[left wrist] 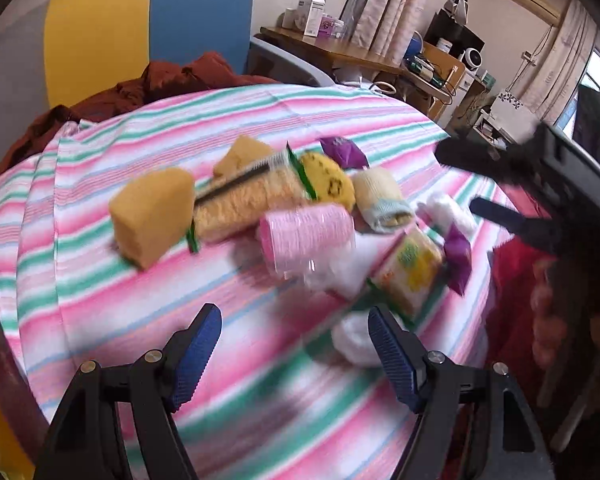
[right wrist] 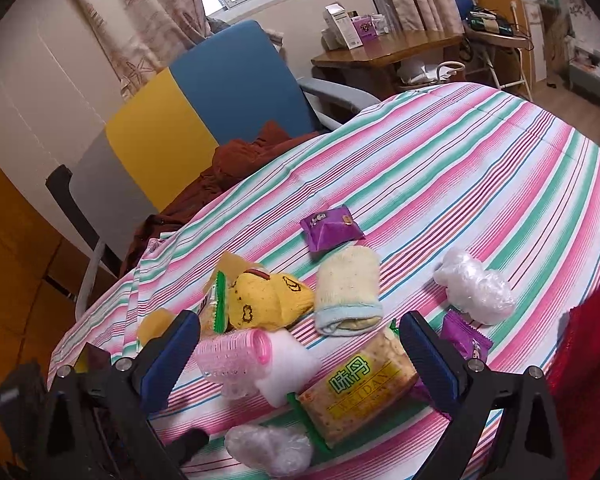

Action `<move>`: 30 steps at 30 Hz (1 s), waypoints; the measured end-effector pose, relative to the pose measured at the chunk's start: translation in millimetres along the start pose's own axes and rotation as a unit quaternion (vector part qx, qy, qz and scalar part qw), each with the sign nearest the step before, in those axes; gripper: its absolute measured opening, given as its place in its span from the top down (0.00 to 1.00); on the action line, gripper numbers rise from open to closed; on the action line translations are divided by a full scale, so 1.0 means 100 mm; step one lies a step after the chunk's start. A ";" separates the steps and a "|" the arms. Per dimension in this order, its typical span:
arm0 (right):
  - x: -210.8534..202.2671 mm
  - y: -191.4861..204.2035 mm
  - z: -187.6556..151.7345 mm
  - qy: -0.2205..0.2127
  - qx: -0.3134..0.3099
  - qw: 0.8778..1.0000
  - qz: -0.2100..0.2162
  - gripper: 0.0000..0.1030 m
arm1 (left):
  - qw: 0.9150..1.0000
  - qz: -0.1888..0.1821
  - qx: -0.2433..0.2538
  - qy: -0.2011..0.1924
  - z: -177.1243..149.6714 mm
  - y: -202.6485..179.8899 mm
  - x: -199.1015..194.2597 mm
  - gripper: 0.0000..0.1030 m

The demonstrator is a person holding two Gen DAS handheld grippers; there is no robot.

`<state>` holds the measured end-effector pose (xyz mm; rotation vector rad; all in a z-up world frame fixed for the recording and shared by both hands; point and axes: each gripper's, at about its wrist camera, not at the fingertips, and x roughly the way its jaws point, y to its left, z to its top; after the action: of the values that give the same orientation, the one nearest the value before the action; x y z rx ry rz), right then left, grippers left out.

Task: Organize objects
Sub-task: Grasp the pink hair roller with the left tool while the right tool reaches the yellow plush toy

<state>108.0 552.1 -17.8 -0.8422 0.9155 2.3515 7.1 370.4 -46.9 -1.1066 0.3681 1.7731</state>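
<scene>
Left wrist view showed our left hand-held gripper (left wrist: 294,354) released, jaws wide apart and empty, hovering above the striped cloth (left wrist: 140,300) of the worktop, near side of the pile. Frame was motion-blurred. Clutter sat mid-cloth: orange sponge (left wrist: 152,216) far left, noodle pack (left wrist: 244,200) touching it, pink hair roller (left wrist: 306,232) near centre, yellow sock (left wrist: 328,182) and cream sock (left wrist: 382,200) just behind. Our right hand-held gripper (left wrist: 480,180) came in from the right, over the heap.

Right wrist view: right hand-held gripper (right wrist: 300,352) also released, holding nothing, jaws spread over the biscuit pack (right wrist: 356,396), with the hair roller (right wrist: 232,356) just beside the left finger. One purple snack packet (right wrist: 332,230) lay apart on the far side, another purple packet (right wrist: 466,338) by the right finger. Crumpled plastic wrap (right wrist: 474,286) lay to the right, a second plastic wad (right wrist: 270,454) nearest.

Nothing looked sorted yet, we judged. Risks: the items touch and overlap, so closing on the biscuit pack could catch the white foam piece (right wrist: 288,364) or nudge the roller, which would roll. Slick wrappers could slip. Both grippers over one heap could collide.
</scene>
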 end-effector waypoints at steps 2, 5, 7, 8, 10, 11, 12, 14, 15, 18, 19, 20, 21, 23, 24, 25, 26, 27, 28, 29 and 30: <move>0.01 -0.02 0.00 0.003 0.004 1.000 0.002 0.02 | 1.000 0.003 0.000 0.005 0.11 -0.02 0.09 0.25; 0.01 -0.02 0.01 0.004 0.006 1.000 0.006 0.02 | 1.000 0.018 -0.002 0.008 0.25 -0.05 0.22 0.18; 0.02 -0.03 0.01 0.006 0.008 1.000 0.007 0.02 | 1.000 0.022 -0.009 0.015 0.32 -0.06 0.31 0.17; 0.02 -0.03 0.01 0.006 0.008 1.000 0.008 0.02 | 1.000 0.017 -0.015 0.019 0.36 -0.06 0.36 0.17; 0.04 -0.04 0.02 0.009 0.011 1.000 0.008 0.02 | 1.000 0.011 -0.021 0.020 0.40 -0.08 0.42 0.17; 0.05 -0.04 0.02 0.012 0.012 1.000 0.009 0.02 | 0.999 0.015 -0.019 0.021 0.41 -0.10 0.46 0.16; 0.05 -0.05 0.02 0.013 0.013 1.000 0.009 0.02 | 0.999 0.024 -0.017 0.023 0.43 -0.12 0.50 0.16; 0.06 -0.05 0.02 0.014 0.013 1.000 0.010 0.02 | 0.999 0.039 -0.014 0.026 0.45 -0.13 0.59 0.17; 0.06 -0.05 0.02 0.015 0.013 1.000 0.009 0.02 | 0.999 0.039 -0.015 0.026 0.46 -0.12 0.62 0.17; 0.07 -0.04 0.02 0.015 0.012 1.000 0.007 0.02 | 1.000 0.006 -0.028 0.013 0.43 -0.05 0.59 0.30; 0.07 -0.03 0.02 0.016 0.011 1.000 0.006 0.02 | 1.000 0.010 -0.021 0.009 0.41 -0.05 0.57 0.30; 0.08 -0.03 0.02 0.017 0.010 1.000 0.005 0.02 | 1.000 0.006 -0.010 0.006 0.37 -0.05 0.54 0.30; 0.08 -0.03 0.02 0.017 0.009 1.000 0.005 0.02 | 1.000 0.003 -0.003 0.005 0.33 -0.05 0.51 0.30; 0.08 -0.02 0.02 0.017 0.005 1.000 0.003 0.02 | 1.000 -0.003 0.003 0.003 0.21 -0.02 0.42 0.31; 0.08 -0.01 0.02 0.018 0.004 1.000 0.002 0.02 | 1.000 -0.007 0.003 0.002 0.16 -0.01 0.38 0.30; 0.09 0.00 0.01 0.020 0.001 1.000 0.004 0.02 | 1.000 -0.010 0.003 0.001 0.11 0.01 0.34 0.30; 0.11 0.02 0.01 0.025 -0.005 1.000 0.011 0.02 | 1.000 -0.010 0.003 0.000 0.05 0.02 0.29 0.30; 0.13 0.06 0.00 0.032 -0.013 0.999 0.018 0.02 | 1.000 -0.010 0.003 0.000 0.00 0.03 0.25 0.30; 0.16 0.11 -0.02 0.041 -0.026 0.998 0.026 0.02 | 1.000 -0.009 0.002 0.001 -0.06 0.04 0.22 0.30; 0.19 0.18 -0.04 0.051 -0.044 0.997 0.031 0.02 | 1.000 -0.007 0.003 0.002 -0.13 0.07 0.18 0.30; 0.21 0.24 -0.07 0.059 -0.059 0.996 0.036 0.02 | 1.000 -0.005 0.005 0.003 -0.17 0.07 0.16 0.30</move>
<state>81.1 535.7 -26.0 -1.0203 0.8724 2.4601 8.0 364.4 -70.8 -1.1049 0.3730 1.7587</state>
